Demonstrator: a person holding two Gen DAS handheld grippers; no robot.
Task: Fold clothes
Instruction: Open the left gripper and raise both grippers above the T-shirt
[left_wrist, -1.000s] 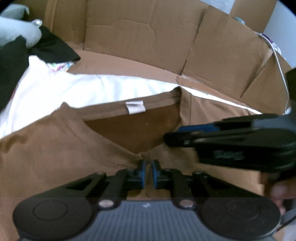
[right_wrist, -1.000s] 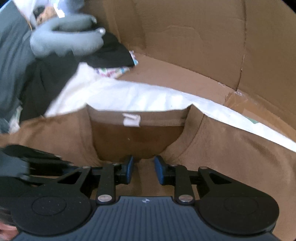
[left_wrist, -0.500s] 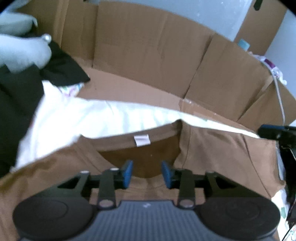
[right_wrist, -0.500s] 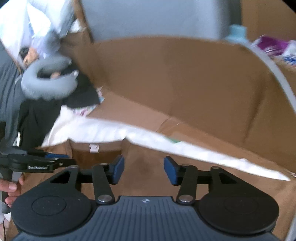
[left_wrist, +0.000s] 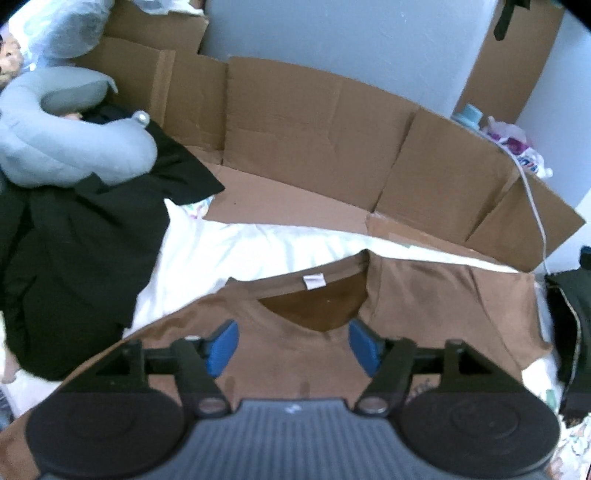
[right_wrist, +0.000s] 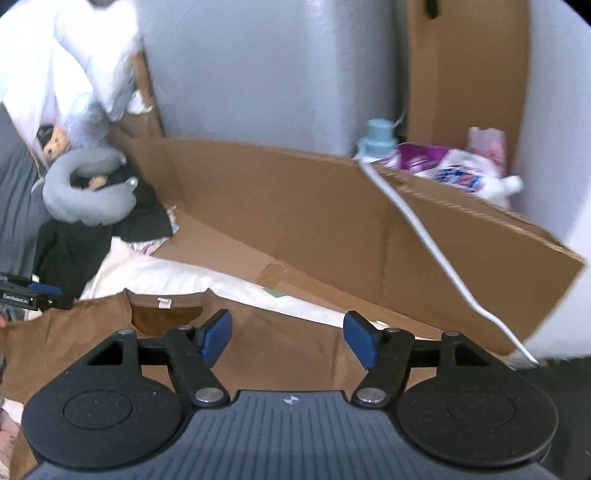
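A brown T-shirt (left_wrist: 436, 295) lies spread flat on a white sheet (left_wrist: 258, 251), neck opening and white label (left_wrist: 314, 281) facing up. My left gripper (left_wrist: 293, 345) hangs above the collar with its jaws opening, nothing between the blue pads (left_wrist: 221, 345). In the right wrist view the same brown T-shirt (right_wrist: 288, 354) lies below my right gripper (right_wrist: 290, 341), whose jaws are also opening and hold nothing. The left gripper's fingertip (right_wrist: 44, 290) shows at that view's left edge, over the shirt's shoulder.
Flattened cardboard walls (left_wrist: 332, 140) stand behind the sheet. A black garment (left_wrist: 74, 236) and a grey neck pillow (left_wrist: 70, 147) pile up at the left. A white cable (right_wrist: 424, 236) runs over the cardboard, with a bottle (right_wrist: 376, 140) and bags (right_wrist: 461, 173) behind. Another dark item (left_wrist: 569, 314) sits at the right.
Both grippers let go of the brown shirt at the collar, opened wide and rose away from it. The right gripper also swung right, away from the left one.
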